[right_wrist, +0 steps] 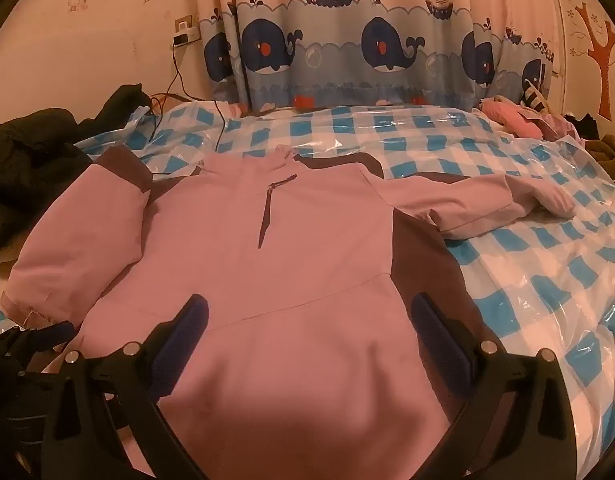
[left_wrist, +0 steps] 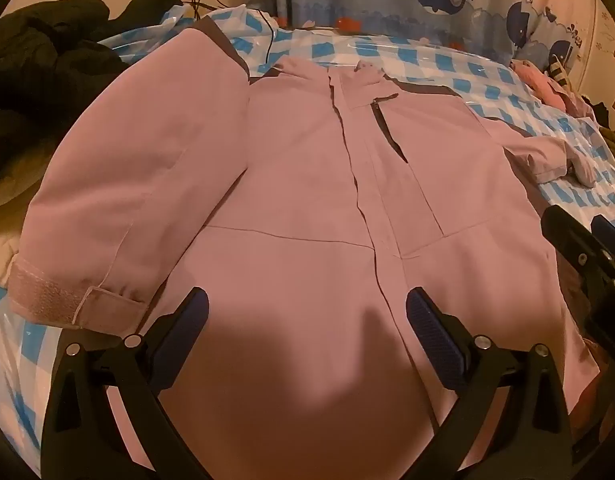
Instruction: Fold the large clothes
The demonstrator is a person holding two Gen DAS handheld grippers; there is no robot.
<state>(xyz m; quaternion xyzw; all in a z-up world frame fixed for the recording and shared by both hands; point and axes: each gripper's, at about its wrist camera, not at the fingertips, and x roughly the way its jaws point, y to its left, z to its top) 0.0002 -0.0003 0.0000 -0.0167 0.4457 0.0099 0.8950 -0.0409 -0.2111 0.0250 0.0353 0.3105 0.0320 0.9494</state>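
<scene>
Pink zip-front jacket (left_wrist: 307,200) lies flat on blue-white checked plastic sheet (right_wrist: 527,280); L gripper (left_wrist: 307,312) & R gripper (right_wrist: 309,320) hover above, jaws wide apart, empty.

1. One pink jacket (right_wrist: 291,248) spread flat, two sleeves showing, one chest zip pocket (right_wrist: 267,216).
2. Two grippers: left gripper (left_wrist: 307,312) and right gripper (right_wrist: 309,320), both with jaws wide apart.
3. One blue-checked sheet (right_wrist: 507,248) under plastic.
4. One whale curtain (right_wrist: 347,52); I count four whales for sure from the right wrist cam.
5. One dark clothes heap (right_wrist: 31,148).
6. One wall socket (right_wrist: 185,30).
</scene>
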